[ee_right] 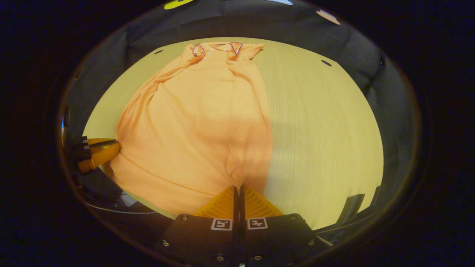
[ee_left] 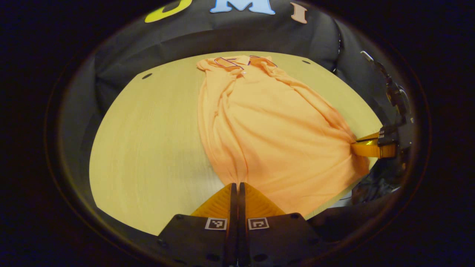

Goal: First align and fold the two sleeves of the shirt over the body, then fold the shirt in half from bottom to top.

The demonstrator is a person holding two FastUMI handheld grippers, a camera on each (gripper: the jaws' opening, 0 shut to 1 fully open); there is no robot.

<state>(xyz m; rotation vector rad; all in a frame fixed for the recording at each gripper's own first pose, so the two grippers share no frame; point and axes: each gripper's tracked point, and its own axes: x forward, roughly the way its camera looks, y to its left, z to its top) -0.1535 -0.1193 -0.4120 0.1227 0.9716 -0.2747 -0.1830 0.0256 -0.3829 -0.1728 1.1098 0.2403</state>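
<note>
Orange shirt (ee_left: 267,129) lies lengthwise on the pale wooden tabletop (ee_left: 148,148), collar (ee_left: 237,62) at the far end, sleeves folded in over the body. Left hand-held gripper (ee_left: 237,184) is clenched on one hem corner; right hand-held gripper (ee_right: 238,186) is clenched on the other hem corner. Fabric gathers into creases at both grips.

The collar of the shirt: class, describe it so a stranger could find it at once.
Start at the pale wooden table and the orange polo shirt spread on it. Follow the shirt to its end farthest from both tongs. There lies the collar, two flat flaps edged with a thin dark line, unlike the plain fabric below.
</note>
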